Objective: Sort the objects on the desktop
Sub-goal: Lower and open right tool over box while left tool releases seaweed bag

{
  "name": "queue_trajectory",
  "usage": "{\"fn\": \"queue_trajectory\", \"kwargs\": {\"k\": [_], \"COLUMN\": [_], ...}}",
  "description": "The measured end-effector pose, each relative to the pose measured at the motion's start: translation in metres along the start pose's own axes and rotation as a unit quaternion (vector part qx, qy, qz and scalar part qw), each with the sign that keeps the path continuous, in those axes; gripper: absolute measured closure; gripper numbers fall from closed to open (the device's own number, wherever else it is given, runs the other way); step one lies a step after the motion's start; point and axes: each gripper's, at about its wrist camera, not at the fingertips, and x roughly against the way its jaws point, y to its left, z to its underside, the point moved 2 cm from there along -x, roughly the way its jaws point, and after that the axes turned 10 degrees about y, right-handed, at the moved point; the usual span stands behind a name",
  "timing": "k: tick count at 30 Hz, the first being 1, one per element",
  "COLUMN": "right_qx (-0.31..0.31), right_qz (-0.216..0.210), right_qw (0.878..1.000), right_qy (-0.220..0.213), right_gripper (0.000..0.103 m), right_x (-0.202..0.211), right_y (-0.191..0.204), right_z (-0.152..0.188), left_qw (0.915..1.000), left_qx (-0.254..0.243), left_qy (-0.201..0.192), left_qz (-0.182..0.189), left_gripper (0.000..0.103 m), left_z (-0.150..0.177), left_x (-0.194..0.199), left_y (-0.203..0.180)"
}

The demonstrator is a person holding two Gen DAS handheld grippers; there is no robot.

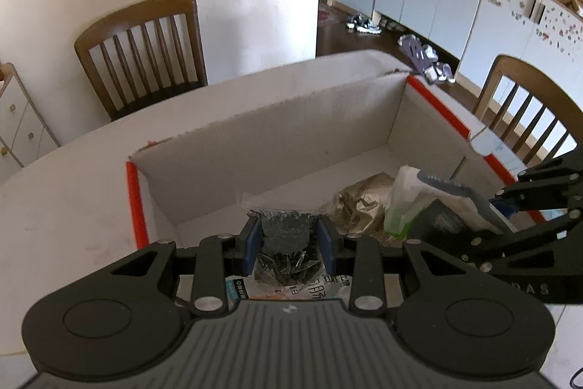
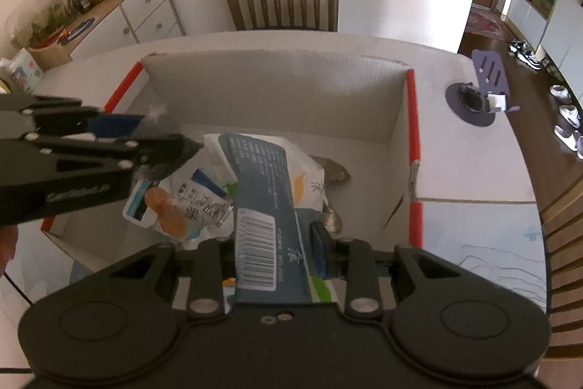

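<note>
Already the sorting looks well advanced, judging by how much lies inside the box and how little shows outside it. The counter (image 2: 473,170) is a pale, smooth, rounded slab, bare around the box apart from a purple phone stand (image 2: 488,86) near its far right edge. The cardboard box (image 2: 277,90), open-topped and rectangular, has matt grey-white inner walls and orange-red tape along its rims; its far half is bare floor, its near half is filling up. Inside lie a crumpled brownish foil bag (image 1: 360,203) and a glossy white snack pouch (image 2: 182,206) with an orange picture and printed characters.

The right gripper (image 2: 277,250) hangs over the near wall of the box, its jaws pinching a long, flat blue-grey packet (image 2: 262,206) with a barcode and a green-and-white end. The left gripper (image 1: 289,239) also holds above the box's near edge, its jaws pressed on a small clear plastic bag of dark pieces (image 1: 288,236), crinkly and shiny.

What seems left is to set these two packets down; whether more objects wait outside the views cannot be told.
</note>
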Motion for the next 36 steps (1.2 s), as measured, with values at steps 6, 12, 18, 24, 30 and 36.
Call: {"fn": "queue_trajectory", "kwargs": {"k": [6,12,18,24,30,36], "right_qx": [0.009,0.02,0.022,0.024,0.026,0.03], "right_qz": [0.001,0.004,0.004,0.004,0.003,0.003], "right_qw": [1.0,1.0,1.0,1.0,0.999,0.999], "right_qy": [0.005,0.011,0.015,0.018,0.02,0.021], "right_gripper": [0.073,0.073,0.073,0.073,0.072,0.067], "right_x": [-0.01,-0.018,-0.024,-0.027,-0.031,-0.032], "right_y": [0.0,0.001,-0.002,-0.004,-0.002,-0.001], "right_z": [0.003,0.006,0.007,0.005,0.005,0.006], "left_qw": [0.9998,0.9991,0.998,0.9974,0.9971,0.9972], "left_qx": [0.0,0.002,0.004,0.007,0.006,0.009], "left_qy": [0.021,0.042,0.063,0.071,0.076,0.074], "left_qz": [0.001,-0.001,-0.004,-0.003,-0.001,-0.002], "left_gripper": [0.07,0.07,0.07,0.07,0.07,0.069], "left_z": [-0.001,-0.001,-0.002,-0.002,-0.001,0.0], "left_x": [-0.02,-0.035,-0.044,-0.048,-0.049,-0.047], "left_y": [-0.002,-0.002,-0.004,-0.005,-0.009,-0.009]}}
